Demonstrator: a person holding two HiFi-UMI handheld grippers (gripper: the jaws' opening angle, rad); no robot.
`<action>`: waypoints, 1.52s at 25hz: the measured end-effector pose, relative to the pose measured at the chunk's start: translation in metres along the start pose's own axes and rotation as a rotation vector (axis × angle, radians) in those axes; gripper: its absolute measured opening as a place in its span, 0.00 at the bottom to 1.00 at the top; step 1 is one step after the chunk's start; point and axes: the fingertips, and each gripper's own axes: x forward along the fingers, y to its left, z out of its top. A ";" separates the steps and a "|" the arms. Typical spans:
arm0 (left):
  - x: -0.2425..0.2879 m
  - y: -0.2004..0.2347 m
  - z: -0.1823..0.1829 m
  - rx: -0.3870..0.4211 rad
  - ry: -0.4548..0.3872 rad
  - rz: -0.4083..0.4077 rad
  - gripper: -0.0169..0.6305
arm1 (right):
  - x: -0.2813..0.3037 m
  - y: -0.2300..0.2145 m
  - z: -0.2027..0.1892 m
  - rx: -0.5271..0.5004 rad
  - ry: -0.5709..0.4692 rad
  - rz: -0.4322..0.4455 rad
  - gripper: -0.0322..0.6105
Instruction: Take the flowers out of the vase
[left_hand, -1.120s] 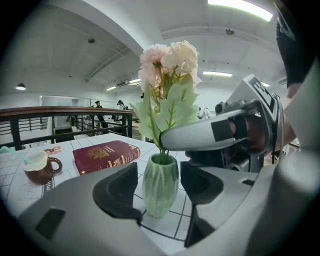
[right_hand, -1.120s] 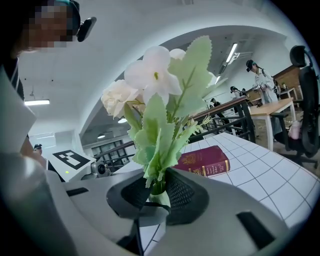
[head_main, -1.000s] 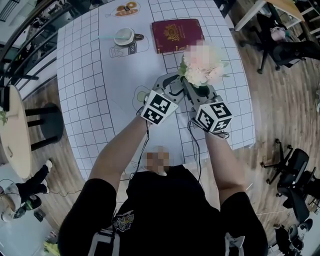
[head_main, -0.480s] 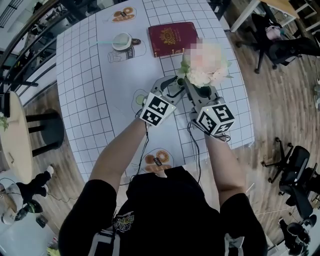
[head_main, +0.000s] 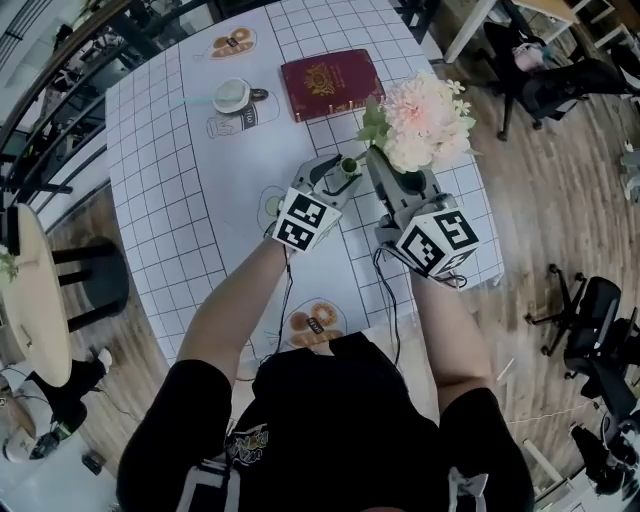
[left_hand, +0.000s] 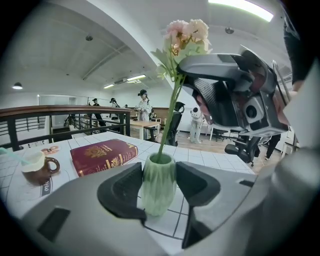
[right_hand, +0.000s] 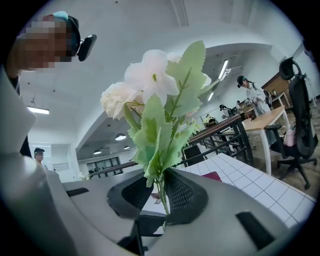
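Green vase (left_hand: 159, 186) clamped betw. left tongs (left_hand: 160, 173), pinned on table (head_main: 160, 150). Right tongs (right_hand: 157, 192) pinched on stem (left_hand: 169, 117) of flowers (head_main: 428, 118); stem end inside vase mouth. Risks: thin stem slipping thru pads; vase tipping w/ sideways pull. Red book (head_main: 330, 85), mug (head_main: 232, 96) beyond, neither in the way.

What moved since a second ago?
The right tongs, shut on the stem, lifted the flowers higher, though the stem's end is still inside the vase. The left tongs kept holding the vase on the table. The red book stayed put.
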 end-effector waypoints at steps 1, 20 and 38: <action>0.000 0.000 0.000 -0.001 0.004 0.000 0.36 | -0.003 0.001 0.004 0.007 -0.010 -0.001 0.17; -0.056 -0.007 0.030 -0.037 -0.083 0.006 0.36 | -0.051 0.027 0.063 0.070 -0.129 -0.053 0.17; -0.256 -0.048 0.025 -0.237 -0.111 -0.024 0.04 | -0.115 0.125 -0.010 0.134 -0.077 -0.155 0.17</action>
